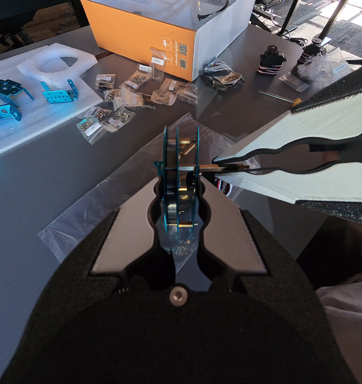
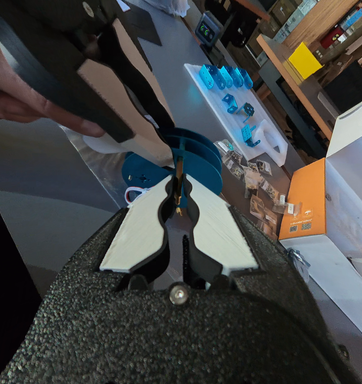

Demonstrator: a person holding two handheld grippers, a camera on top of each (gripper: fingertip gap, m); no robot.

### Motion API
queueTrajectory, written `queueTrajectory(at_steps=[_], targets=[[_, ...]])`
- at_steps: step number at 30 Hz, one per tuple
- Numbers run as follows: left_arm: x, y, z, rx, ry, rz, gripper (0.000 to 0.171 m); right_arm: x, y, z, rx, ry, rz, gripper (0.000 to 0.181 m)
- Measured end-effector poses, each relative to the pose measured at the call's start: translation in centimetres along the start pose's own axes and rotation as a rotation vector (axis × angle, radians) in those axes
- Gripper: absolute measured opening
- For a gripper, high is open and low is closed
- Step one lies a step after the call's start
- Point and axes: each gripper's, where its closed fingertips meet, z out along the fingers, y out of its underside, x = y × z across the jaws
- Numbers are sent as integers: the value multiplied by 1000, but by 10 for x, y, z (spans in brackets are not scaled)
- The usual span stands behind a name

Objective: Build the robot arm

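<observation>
A blue assembly (image 1: 177, 149) of three round metal plates joined by brass standoffs stands on edge over a clear plastic sheet (image 1: 105, 197). My left gripper (image 1: 178, 178) is shut on it, with one finger on each outer plate. My right gripper (image 1: 214, 168) comes in from the right and is shut on a brass standoff (image 1: 228, 166) that sticks out of the assembly's side. In the right wrist view, the right gripper (image 2: 178, 176) grips the standoff (image 2: 179, 185) against the blue plates (image 2: 196, 166). The left gripper (image 2: 169, 143), held by a hand (image 2: 30, 108), reaches in from the upper left.
An orange and white box (image 1: 140, 35) stands behind. Several small bags of screws (image 1: 124, 97) lie before it. Blue brackets (image 1: 57, 95) rest on white foam at the left. Two black servos (image 1: 270, 59) and a thin tool (image 1: 277, 96) sit at the right. Only a small space, under 4 cm, lies between the two pairs of fingers.
</observation>
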Motion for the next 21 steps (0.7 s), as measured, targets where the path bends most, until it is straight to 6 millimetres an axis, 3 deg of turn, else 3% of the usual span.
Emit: queueTrajectory(at_steps=[2,4,8,10,11,13,15,16,17,19,21], targets=[[1,0,0,0,-8,9,30,0,1,0,-37,-19,32,4],[0,0,0,2,-3,7,29,-1,1,1,-51,-87,213,3],[-2,0,0,12,5,-5,30,-8,-5,1,-24,-511,1037,2],[-1,0,0,20,6,-7,30,-9,-6,-1,-17,-702,1245,3],[-1,0,0,23,7,-6,30,-9,-6,0,-17,-725,1248,3],[-1,0,1,23,18,-6,30,-10,-3,1,-35,-618,1026,4],[-2,0,0,20,28,-7,30,-14,-2,0,-75,-489,753,34],[-2,0,0,18,31,-8,30,-19,-2,-1,-106,-449,650,35],[-2,0,0,17,35,-8,30,-19,1,1,-147,-392,564,33],[-1,0,0,15,42,-4,30,-12,5,6,-192,-272,432,9],[-1,1,0,15,45,4,30,-7,2,8,-188,-240,391,3]])
